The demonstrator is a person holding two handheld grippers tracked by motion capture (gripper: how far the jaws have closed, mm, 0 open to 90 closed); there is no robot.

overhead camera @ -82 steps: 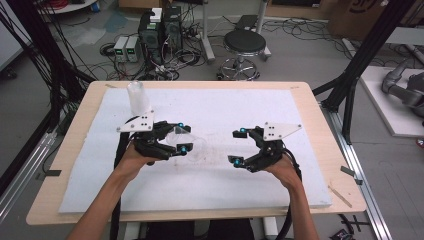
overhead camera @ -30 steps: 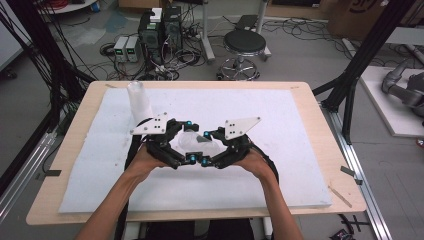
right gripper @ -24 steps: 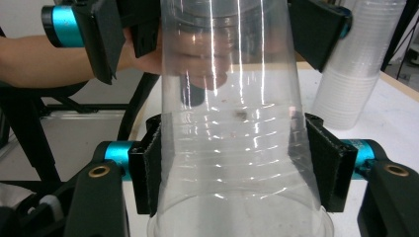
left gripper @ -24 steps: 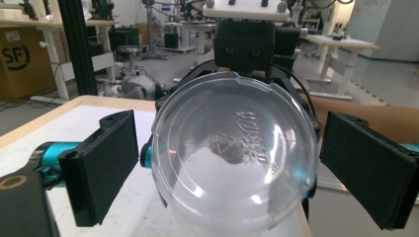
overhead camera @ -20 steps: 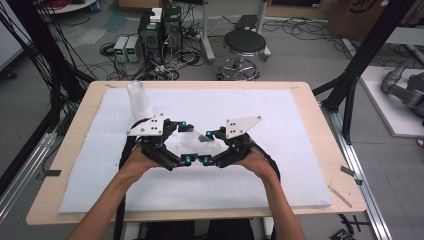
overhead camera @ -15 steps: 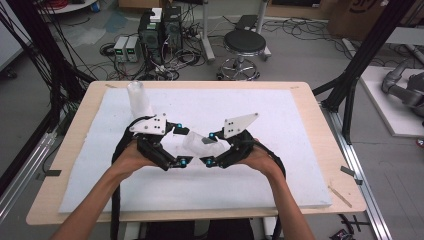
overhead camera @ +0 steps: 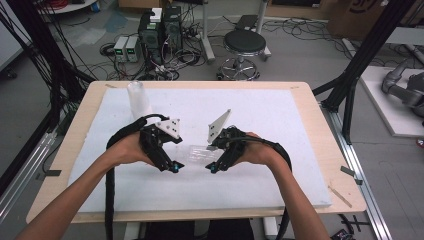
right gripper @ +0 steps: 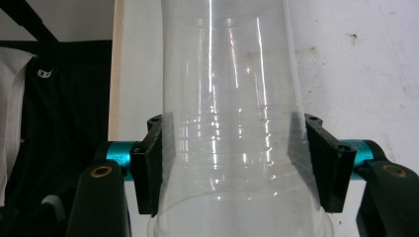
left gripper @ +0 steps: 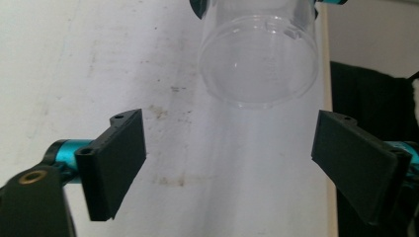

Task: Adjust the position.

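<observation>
Centre frame above the white worktop, the right tool is clamped on a clear plastic cup; the left tool, jaws apart and just closing, holds nothing.

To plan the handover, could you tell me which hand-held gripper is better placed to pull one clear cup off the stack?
Left. The left hand-held gripper is open, facing the cup stack's base; the right hand-held gripper already clamps the stack.
</observation>
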